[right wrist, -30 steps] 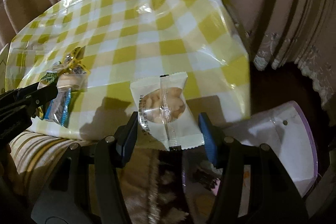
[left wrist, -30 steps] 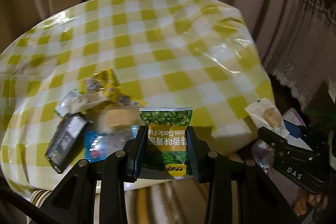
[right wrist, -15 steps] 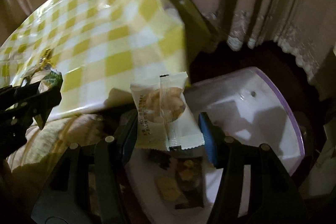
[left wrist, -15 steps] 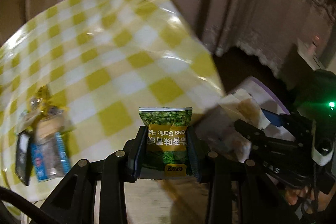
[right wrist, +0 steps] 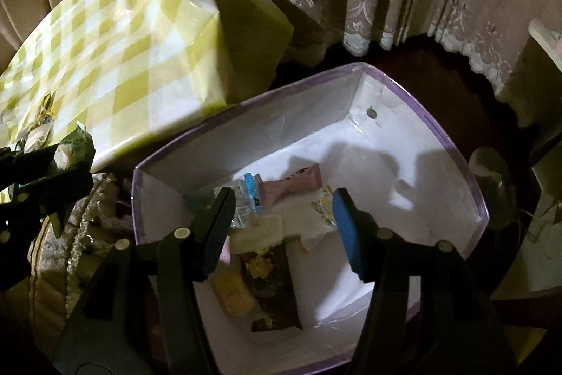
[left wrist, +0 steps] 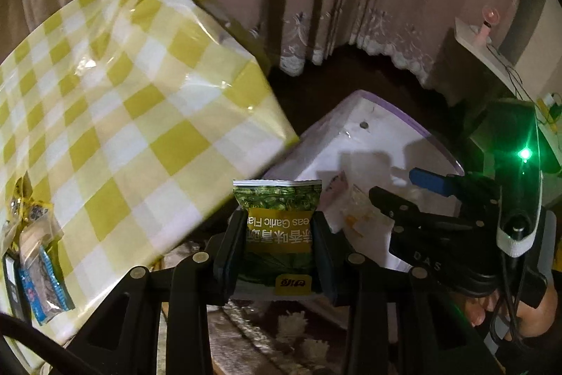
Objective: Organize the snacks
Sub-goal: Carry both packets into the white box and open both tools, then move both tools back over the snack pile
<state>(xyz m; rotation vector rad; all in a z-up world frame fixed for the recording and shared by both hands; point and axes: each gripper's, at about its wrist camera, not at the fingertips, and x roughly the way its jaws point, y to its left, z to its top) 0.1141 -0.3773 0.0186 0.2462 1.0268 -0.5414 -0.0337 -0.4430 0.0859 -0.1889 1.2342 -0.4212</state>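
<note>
My left gripper (left wrist: 277, 227) is shut on a green garlic-pea packet (left wrist: 277, 213), held upright past the table's edge, near the white box with a purple rim (left wrist: 404, 118). In the right wrist view the same left gripper (right wrist: 45, 171) and green packet (right wrist: 75, 143) show at the left. My right gripper (right wrist: 281, 209) stands open above the box (right wrist: 439, 129) with nothing between its fingers. Just beneath them, a white packet with orange print (right wrist: 318, 213) lies inside the box. The right gripper (left wrist: 400, 187) also shows over the box in the left wrist view.
The box holds several snacks: a pink bar (right wrist: 291, 181), a blue packet (right wrist: 251, 185), a yellow piece (right wrist: 232, 290), a dark wrapper (right wrist: 274, 287). A yellow-checked table (left wrist: 140, 129) stands to the left with a small pile of snacks (left wrist: 35, 252). Curtains hang behind.
Both grippers swung right, from over the table to the box. The white cracker packet has left the right gripper's fingers. The left still grips the green packet.
</note>
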